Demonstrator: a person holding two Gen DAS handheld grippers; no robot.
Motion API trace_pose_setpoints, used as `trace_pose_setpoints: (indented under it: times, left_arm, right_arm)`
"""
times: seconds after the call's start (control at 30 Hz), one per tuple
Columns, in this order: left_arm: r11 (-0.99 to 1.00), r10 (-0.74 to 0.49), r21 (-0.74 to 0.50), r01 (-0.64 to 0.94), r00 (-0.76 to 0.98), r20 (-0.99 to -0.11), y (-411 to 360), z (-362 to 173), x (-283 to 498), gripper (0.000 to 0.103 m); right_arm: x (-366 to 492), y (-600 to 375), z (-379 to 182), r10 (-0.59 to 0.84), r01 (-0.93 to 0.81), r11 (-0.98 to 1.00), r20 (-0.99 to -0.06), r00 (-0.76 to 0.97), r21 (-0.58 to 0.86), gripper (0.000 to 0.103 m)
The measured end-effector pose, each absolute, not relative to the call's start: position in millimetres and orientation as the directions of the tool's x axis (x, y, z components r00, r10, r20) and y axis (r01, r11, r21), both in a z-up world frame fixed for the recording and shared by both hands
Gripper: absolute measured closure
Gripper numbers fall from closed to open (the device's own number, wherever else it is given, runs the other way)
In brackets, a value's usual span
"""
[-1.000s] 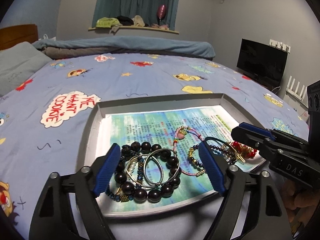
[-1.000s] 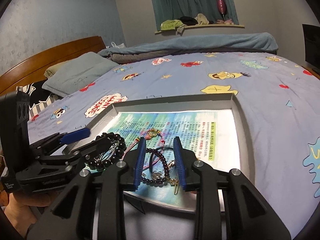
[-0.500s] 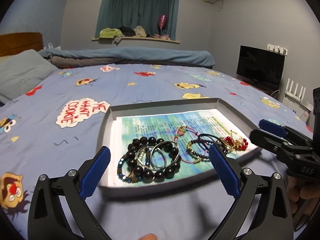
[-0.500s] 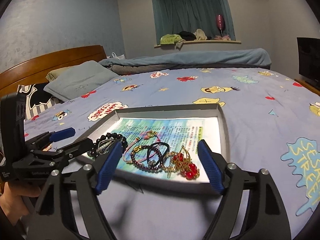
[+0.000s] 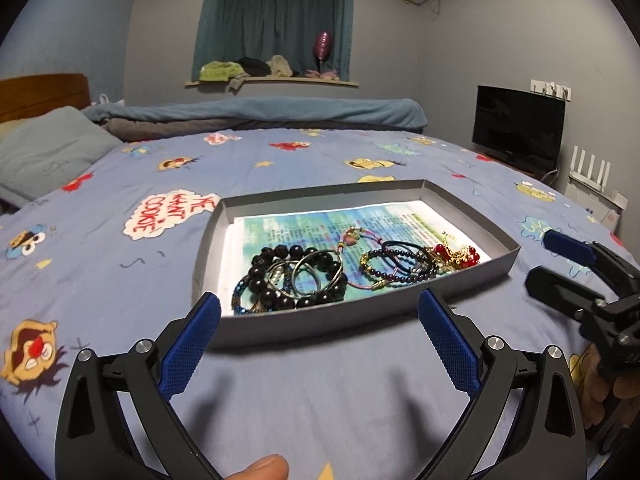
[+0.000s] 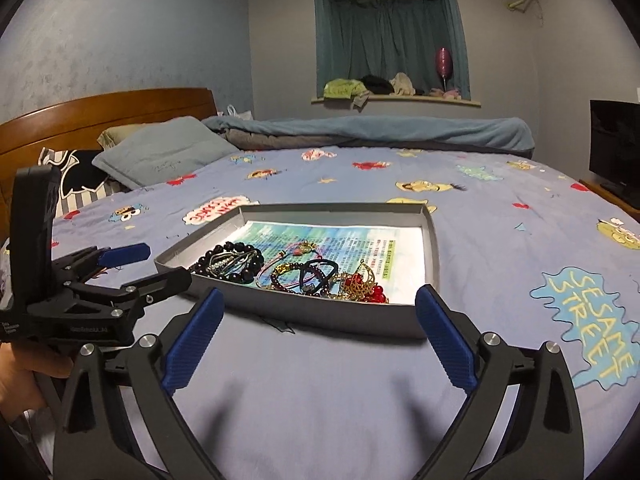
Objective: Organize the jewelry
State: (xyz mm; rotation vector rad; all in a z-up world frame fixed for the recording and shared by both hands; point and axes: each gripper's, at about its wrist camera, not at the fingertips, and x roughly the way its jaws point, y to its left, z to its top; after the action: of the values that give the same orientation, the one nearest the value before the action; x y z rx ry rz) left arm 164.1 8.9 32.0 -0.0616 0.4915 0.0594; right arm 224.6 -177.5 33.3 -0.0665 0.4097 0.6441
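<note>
A shallow grey tray [image 5: 320, 326] [image 6: 320, 314] lined with printed paper lies on the bed. It holds a black bead bracelet [image 5: 276, 276] [image 6: 236, 268] with metal bangles [image 5: 316, 276], a dark purple bead bracelet [image 5: 396, 264] [image 6: 292, 276], a black hair tie [image 6: 320, 268], a pink cord bracelet [image 5: 352, 238] and a red and gold piece [image 5: 456, 254] [image 6: 364, 286]. My left gripper [image 5: 318, 344] [image 6: 148, 264] is open and empty, just short of the tray's near wall. My right gripper [image 6: 316, 340] [image 5: 560, 264] is open and empty, near the tray's near right corner.
The blue cartoon-print bedsheet [image 5: 120, 264] surrounds the tray. A grey pillow [image 6: 160, 156] and a wooden headboard [image 6: 100, 108] are at the left. A rolled blanket [image 5: 260, 114] lies along the far edge. A television [image 5: 518, 132] stands at the right.
Both grippers have pulled back from over the tray and risen. The right gripper went from narrow around the purple bracelet to wide open and empty. All jewelry stays in the tray.
</note>
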Motion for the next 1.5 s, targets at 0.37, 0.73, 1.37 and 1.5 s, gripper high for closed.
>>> trace_pose_setpoints:
  times: [0.37, 0.73, 1.37, 1.5]
  left_arm:
    - [0.995, 0.062, -0.04, -0.088, 0.897, -0.437, 3, 32, 149, 0.005]
    - [0.995, 0.062, -0.038, -0.088, 0.893, -0.447, 2, 31, 150, 0.005]
    - [0.996, 0.063, -0.036, -0.087, 0.893, -0.446, 2, 31, 150, 0.005]
    - [0.995, 0.062, -0.038, -0.088, 0.892, -0.447, 2, 30, 151, 0.005]
  right_arm:
    - [219, -190, 32, 0.582, -0.59, 0.801, -0.367, 0.726, 0.102, 0.006]
    - [218, -189, 30, 0.584, -0.593, 0.799, -0.37, 0.723, 0.104, 0.006]
    - [217, -190, 30, 0.584, -0.594, 0.798, -0.371, 0.722, 0.102, 0.006]
    - [217, -189, 30, 0.584, -0.593, 0.798, -0.372, 0.721, 0.103, 0.006]
